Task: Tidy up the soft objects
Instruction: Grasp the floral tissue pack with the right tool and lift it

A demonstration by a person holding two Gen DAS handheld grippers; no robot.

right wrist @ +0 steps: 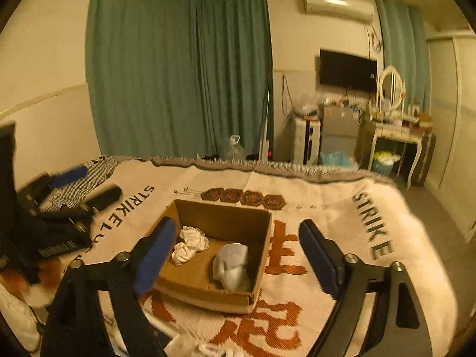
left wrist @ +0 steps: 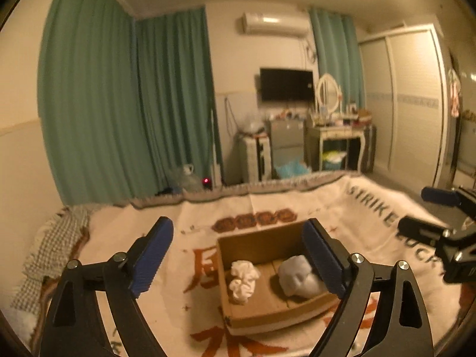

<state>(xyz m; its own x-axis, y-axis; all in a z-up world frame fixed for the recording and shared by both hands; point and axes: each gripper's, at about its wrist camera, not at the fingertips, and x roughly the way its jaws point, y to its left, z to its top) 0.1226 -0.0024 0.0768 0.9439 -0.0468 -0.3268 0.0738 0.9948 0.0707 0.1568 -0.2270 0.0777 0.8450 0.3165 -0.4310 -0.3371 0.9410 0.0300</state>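
Closest thing in both views is the claws themselves. The left claw (left wrist: 238,258) is spread wide with nothing in it, and the right claw (right wrist: 238,258) is wide open and empty too, both hanging just above the bed (right wrist: 342,214).

Right past the fingers sits the cardboard box (right wrist: 226,217) on the printed blanket (left wrist: 372,208). Two soft things are already in it: a crumpled white cloth (right wrist: 190,245) on the left side and a balled-up white sock (right wrist: 233,266) toward the right wall. So the box part looks mostly handled.

What could go sideways, as I see it: the box is light and sits on a squishy bed, so a claw clipping the rim on the way in or out could tip it or shove it along. Its near wall is low, so stuff could spill there.

Further back on the left edge of the bed there's a checkered cloth (right wrist: 86,178). If that's next, a shallow pinch might snag the blanket with it.

Beyond that, just green curtains (right wrist: 178,68).
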